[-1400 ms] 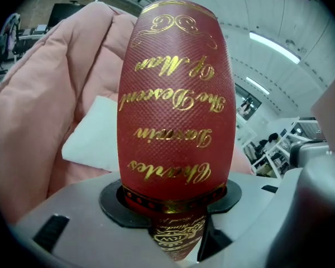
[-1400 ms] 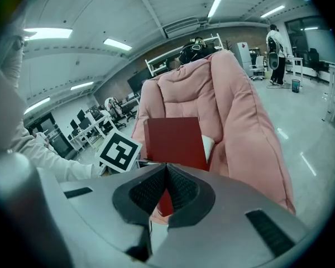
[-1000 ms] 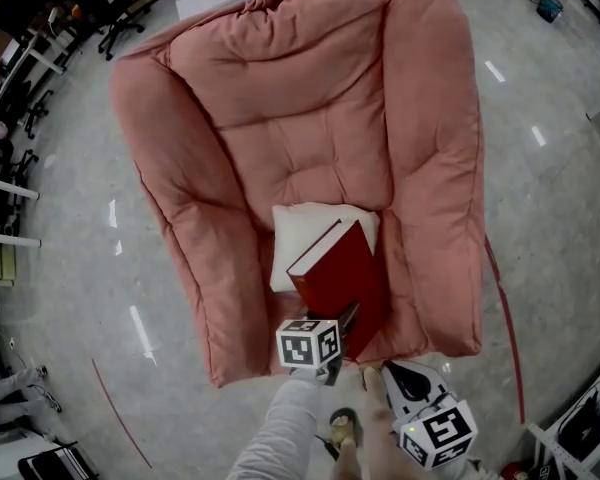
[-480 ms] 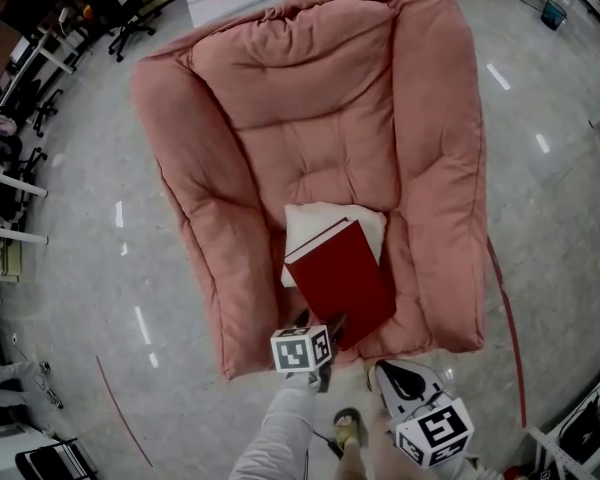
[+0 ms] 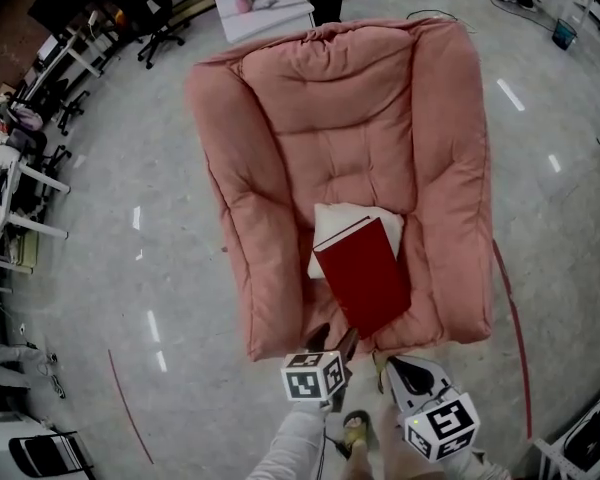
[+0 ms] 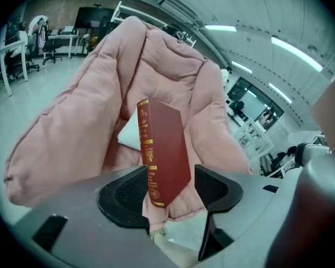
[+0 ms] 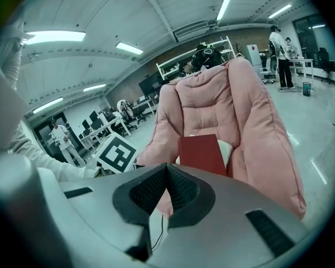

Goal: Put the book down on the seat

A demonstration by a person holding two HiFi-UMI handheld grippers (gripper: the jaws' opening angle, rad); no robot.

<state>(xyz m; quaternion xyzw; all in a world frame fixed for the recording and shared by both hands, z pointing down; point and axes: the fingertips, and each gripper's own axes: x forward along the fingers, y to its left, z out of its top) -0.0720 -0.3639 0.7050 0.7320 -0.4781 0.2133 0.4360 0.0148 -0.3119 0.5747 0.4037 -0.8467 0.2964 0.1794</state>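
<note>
A dark red book (image 5: pixel 365 275) lies on a white pillow (image 5: pixel 338 220) on the seat of a big pink armchair (image 5: pixel 350 138). My left gripper (image 5: pixel 333 341) hangs just off the seat's front edge, by the book's near corner. In the left gripper view the book (image 6: pixel 163 144) shows spine-up between the pads, with a gap to the right pad; the left gripper (image 6: pixel 170 180) has its jaws closing and does not press the book. My right gripper (image 7: pixel 166 171) is shut and empty, low in front of the chair (image 5: pixel 394 366).
Grey polished floor surrounds the chair. A red line (image 5: pixel 513 313) runs along the floor at the right. Desks and office chairs (image 5: pixel 40 98) stand at the far left, a small table (image 5: pixel 265 6) behind the chair. The person's sandalled foot (image 5: pixel 355 431) is below.
My left gripper has let go of the book and drawn back from the seat's front edge. The book has settled flatter on the pillow. The right gripper keeps its place.
</note>
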